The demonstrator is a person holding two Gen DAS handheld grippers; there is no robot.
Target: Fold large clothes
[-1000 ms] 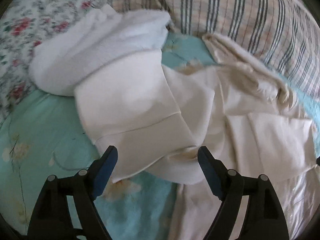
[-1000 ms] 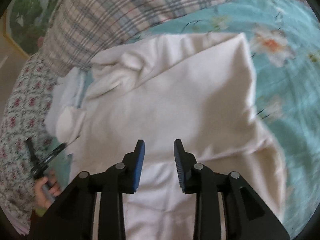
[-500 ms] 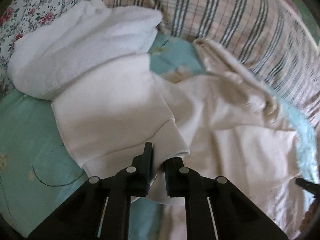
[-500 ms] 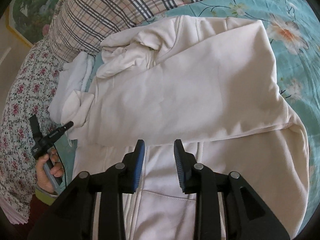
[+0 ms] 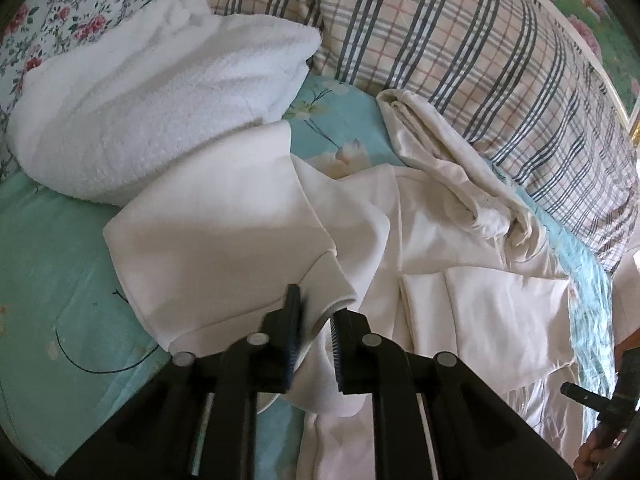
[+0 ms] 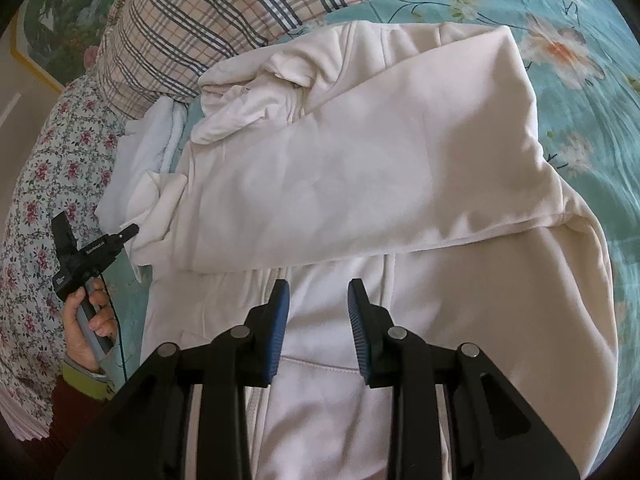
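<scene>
A large cream hooded sweatshirt (image 6: 360, 168) lies spread on a teal floral bed sheet (image 6: 580, 40). One sleeve is folded across its body. In the left wrist view its other sleeve (image 5: 224, 216) lies out to the left. My left gripper (image 5: 316, 316) is shut on that sleeve's cuff (image 5: 328, 284). My right gripper (image 6: 316, 300) is partly open and empty, over the sweatshirt's front below the folded sleeve. The hood (image 5: 452, 160) lies bunched near the pillow.
A white folded towel (image 5: 152, 92) lies just left of the held sleeve. A plaid pillow (image 5: 460, 40) runs along the far side. A floral cover (image 6: 44, 184) lies at the left. The hand on the left gripper (image 6: 86, 308) shows in the right wrist view.
My left gripper went from wide open to shut on the sleeve cuff and has drawn it up. My right gripper pulled back, bringing more of the sweatshirt's front into view.
</scene>
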